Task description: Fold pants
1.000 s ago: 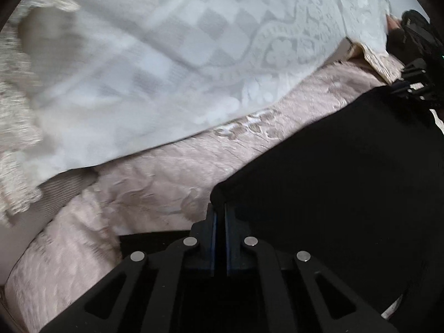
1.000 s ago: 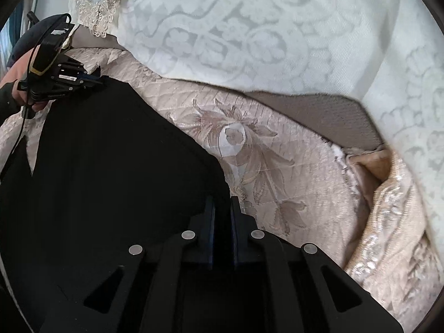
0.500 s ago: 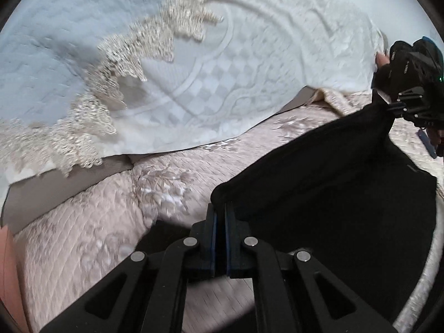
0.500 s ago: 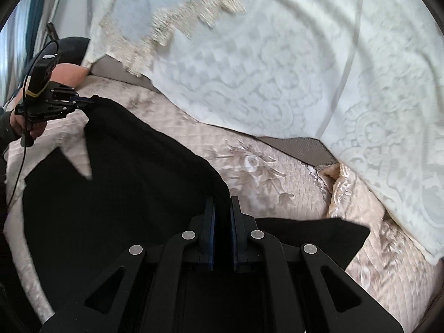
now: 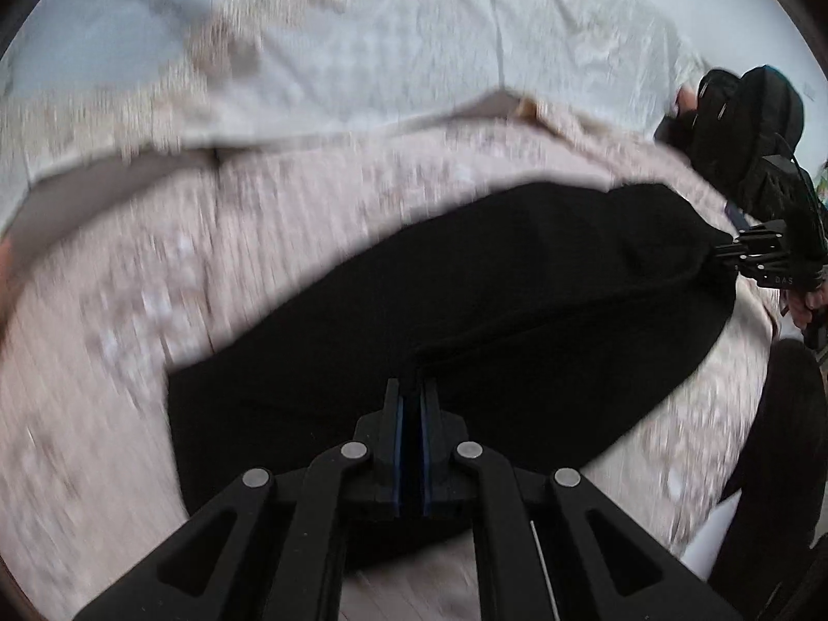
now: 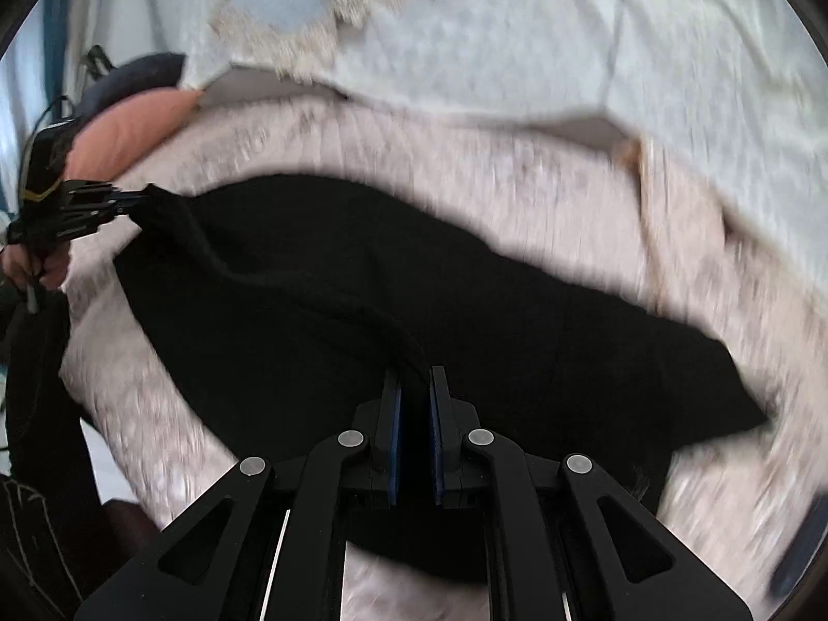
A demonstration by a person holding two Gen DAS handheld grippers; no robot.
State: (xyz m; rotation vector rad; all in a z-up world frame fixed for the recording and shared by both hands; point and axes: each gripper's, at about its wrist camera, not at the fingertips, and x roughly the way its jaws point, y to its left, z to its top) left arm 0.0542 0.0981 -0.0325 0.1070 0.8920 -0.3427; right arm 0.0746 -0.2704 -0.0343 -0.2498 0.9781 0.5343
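Black pants (image 5: 517, 300) lie spread over a pale pink quilted bed cover (image 5: 155, 284). My left gripper (image 5: 411, 388) is shut on one corner of the pants' raised edge. My right gripper (image 6: 414, 378) is shut on the other corner, also seen at the right of the left wrist view (image 5: 724, 251). The left gripper shows at the left of the right wrist view (image 6: 134, 199). The edge between them hangs slack above the rest of the pants (image 6: 466, 310). Both views are blurred by motion.
A white lace-patterned cloth (image 5: 414, 41) covers the surface behind the bed cover and also shows in the right wrist view (image 6: 569, 26). A salmon pillow (image 6: 129, 124) lies at the left. The holder's dark clothing (image 5: 776, 455) is at the right edge.
Both grippers have pulled back and lifted, carrying the pants' edge toward the near side. More of the pants now lies in view below, folding over itself.
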